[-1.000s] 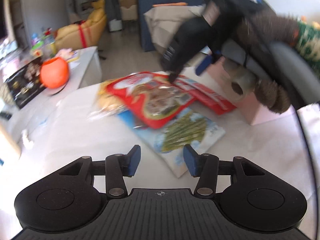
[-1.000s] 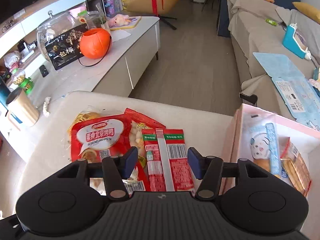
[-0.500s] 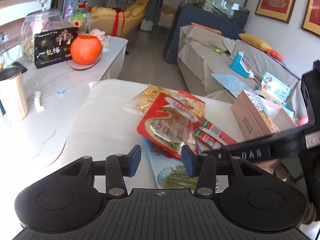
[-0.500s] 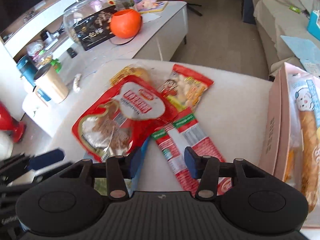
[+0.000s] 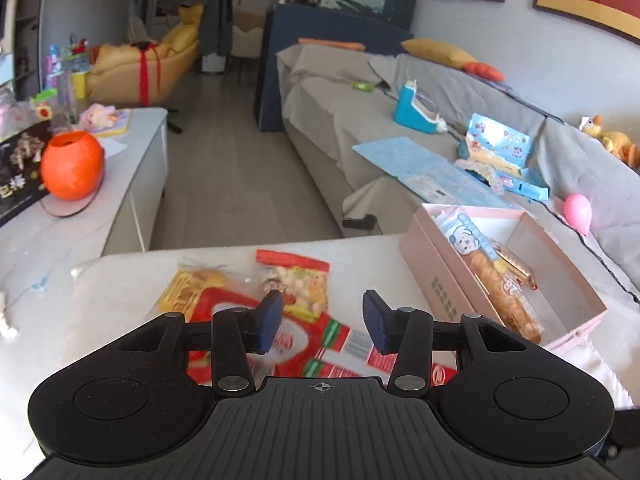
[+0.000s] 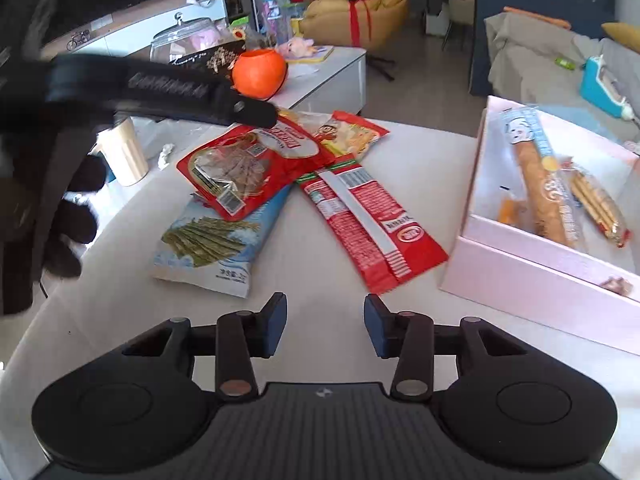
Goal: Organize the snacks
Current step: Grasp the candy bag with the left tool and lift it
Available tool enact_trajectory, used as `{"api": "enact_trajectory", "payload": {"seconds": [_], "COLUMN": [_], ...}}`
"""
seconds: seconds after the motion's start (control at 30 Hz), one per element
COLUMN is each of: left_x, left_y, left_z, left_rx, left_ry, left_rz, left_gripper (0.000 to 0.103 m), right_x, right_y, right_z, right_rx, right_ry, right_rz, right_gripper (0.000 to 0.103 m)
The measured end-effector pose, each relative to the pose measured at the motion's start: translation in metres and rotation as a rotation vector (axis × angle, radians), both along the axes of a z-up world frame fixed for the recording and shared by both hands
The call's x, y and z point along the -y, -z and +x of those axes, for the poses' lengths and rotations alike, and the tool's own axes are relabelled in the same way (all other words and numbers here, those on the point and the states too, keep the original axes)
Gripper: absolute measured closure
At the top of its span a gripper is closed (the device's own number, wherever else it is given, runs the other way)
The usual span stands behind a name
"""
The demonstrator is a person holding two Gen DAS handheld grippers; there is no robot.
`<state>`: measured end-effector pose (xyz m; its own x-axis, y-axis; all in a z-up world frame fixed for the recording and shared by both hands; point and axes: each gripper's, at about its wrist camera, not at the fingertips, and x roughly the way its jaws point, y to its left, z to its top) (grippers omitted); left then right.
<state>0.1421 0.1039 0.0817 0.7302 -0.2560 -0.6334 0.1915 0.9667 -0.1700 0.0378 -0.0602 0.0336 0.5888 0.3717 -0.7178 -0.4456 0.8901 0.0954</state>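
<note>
A pile of snack bags lies on the white table (image 6: 420, 160): a red jerky bag (image 6: 248, 164) on top, a long red packet (image 6: 368, 220), a blue seaweed bag (image 6: 216, 240), and a red-topped candy bag (image 6: 352, 136), which also shows in the left wrist view (image 5: 300, 280). A pink box (image 6: 532, 276) at the right holds a bread stick (image 6: 536, 188) and other snacks. My left gripper (image 5: 320, 320) is open and empty above the pile. My right gripper (image 6: 325, 324) is open and empty, short of the pile.
The left gripper's body (image 6: 160, 92) reaches in from the left in the right wrist view. An orange pumpkin bowl (image 5: 72, 164) and a black box stand on the side cabinet. A grey sofa (image 5: 400, 120) with toys lies beyond the table. A cup (image 6: 124, 152) stands at left.
My left gripper has swung over the pile and now faces the sofa. My right gripper has pulled back from the snacks, so the whole pile and the pink box show.
</note>
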Motion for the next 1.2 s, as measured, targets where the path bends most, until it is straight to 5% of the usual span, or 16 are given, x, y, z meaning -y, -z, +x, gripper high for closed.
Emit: {"api": "enact_trajectory", "payload": {"seconds": [0.1, 0.2, 0.3, 0.4, 0.5, 0.67, 0.87, 1.2], "left_x": [0.019, 0.037, 0.04, 0.035, 0.033, 0.047, 0.049, -0.02], "left_y": [0.013, 0.035, 0.042, 0.044, 0.046, 0.056, 0.051, -0.028], "left_z": [0.056, 0.088, 0.096, 0.099, 0.103, 0.105, 0.099, 0.051], "left_rx": [-0.106, -0.202, -0.2, -0.217, -0.259, -0.253, -0.242, -0.064], "left_ry": [-0.02, -0.012, 0.012, -0.013, -0.024, -0.007, 0.016, -0.097], "left_rz": [0.075, 0.229, 0.283, 0.261, 0.203, 0.25, 0.269, 0.095], "left_gripper": [0.054, 0.054, 0.047, 0.045, 0.04, 0.032, 0.043, 0.048], "right_x": [0.015, 0.026, 0.028, 0.015, 0.009, 0.016, 0.014, 0.003], "right_y": [0.011, 0.016, 0.02, 0.026, 0.028, 0.028, 0.027, 0.028], "right_z": [-0.005, -0.006, -0.011, -0.017, -0.018, -0.017, -0.017, -0.015], "right_rx": [0.021, 0.037, 0.059, 0.1, 0.101, 0.086, 0.088, 0.063], "right_ry": [0.055, 0.067, 0.053, 0.001, -0.014, -0.011, -0.013, -0.081], "right_rz": [0.0, 0.037, 0.056, 0.009, -0.01, 0.043, 0.04, -0.018], "right_gripper": [0.056, 0.055, 0.045, 0.028, 0.023, 0.022, 0.022, 0.005]}}
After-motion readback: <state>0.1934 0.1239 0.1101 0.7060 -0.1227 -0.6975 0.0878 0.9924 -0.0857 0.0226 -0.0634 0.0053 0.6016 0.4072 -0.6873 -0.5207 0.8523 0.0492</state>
